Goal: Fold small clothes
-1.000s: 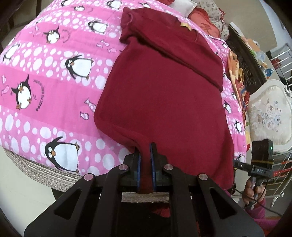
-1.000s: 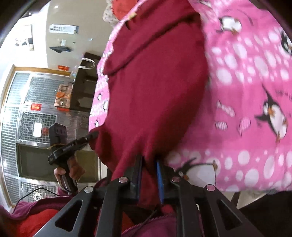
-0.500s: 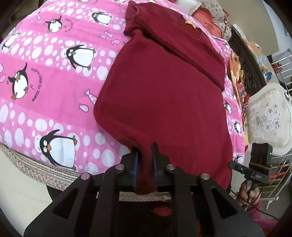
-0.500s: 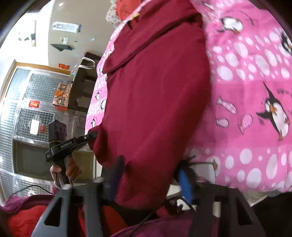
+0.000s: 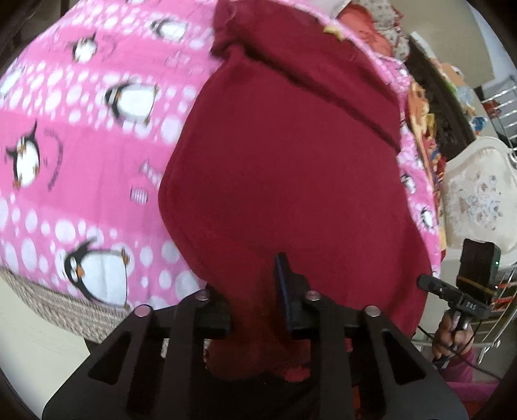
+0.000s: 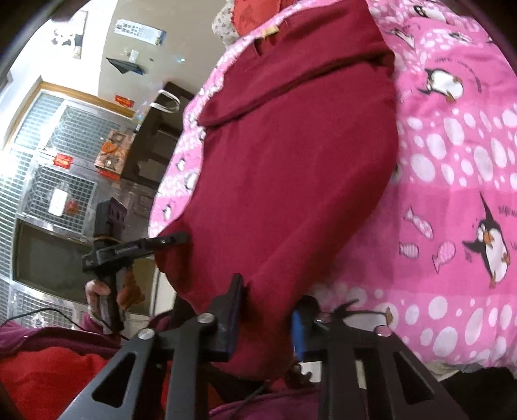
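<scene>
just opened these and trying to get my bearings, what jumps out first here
A dark red garment fills the middle of both views, spread on a bright pink penguin blanket, its near hem hanging off the edge. The left tool and right tool both sit open around that hem. At the far end, a folded-over part crosses the garment near a yellow tag.
</scene>
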`<move>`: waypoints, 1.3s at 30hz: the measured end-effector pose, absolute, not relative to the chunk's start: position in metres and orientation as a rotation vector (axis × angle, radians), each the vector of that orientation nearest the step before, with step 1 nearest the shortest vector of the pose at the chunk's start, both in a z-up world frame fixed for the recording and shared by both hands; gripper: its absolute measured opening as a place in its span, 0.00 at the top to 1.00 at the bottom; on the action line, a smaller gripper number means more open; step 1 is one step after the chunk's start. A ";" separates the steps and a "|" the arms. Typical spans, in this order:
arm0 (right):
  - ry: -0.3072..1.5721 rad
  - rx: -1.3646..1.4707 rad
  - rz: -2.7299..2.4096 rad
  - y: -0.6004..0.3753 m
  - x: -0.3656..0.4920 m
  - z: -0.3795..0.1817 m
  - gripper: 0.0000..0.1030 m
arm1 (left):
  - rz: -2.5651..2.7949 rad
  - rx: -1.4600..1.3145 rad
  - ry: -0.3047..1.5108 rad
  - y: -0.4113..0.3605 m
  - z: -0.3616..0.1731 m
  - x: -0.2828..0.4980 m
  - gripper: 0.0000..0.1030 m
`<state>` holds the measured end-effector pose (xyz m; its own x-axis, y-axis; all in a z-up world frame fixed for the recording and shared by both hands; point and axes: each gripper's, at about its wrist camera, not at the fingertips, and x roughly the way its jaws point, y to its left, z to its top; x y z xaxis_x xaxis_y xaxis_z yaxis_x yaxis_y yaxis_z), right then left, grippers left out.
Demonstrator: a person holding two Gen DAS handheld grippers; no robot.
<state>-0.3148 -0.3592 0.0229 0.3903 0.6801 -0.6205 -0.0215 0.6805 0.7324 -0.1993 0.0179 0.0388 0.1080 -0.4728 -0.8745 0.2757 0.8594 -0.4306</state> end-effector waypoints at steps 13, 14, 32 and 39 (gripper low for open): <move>0.963 0.733 0.523 -0.374 -0.293 0.051 0.82 | -0.518 -0.057 1.209 -0.004 0.069 -0.186 0.84; 0.953 0.732 0.520 -0.374 -0.289 0.053 0.82 | -0.517 -0.053 1.202 -0.006 0.070 -0.185 0.84; 1.053 0.743 0.404 -0.392 -0.286 0.042 0.71 | -0.515 -0.012 1.131 -0.022 0.086 -0.166 0.85; 1.119 0.826 0.377 -0.401 -0.316 0.017 0.43 | -0.532 -0.020 1.123 -0.027 0.091 -0.160 0.86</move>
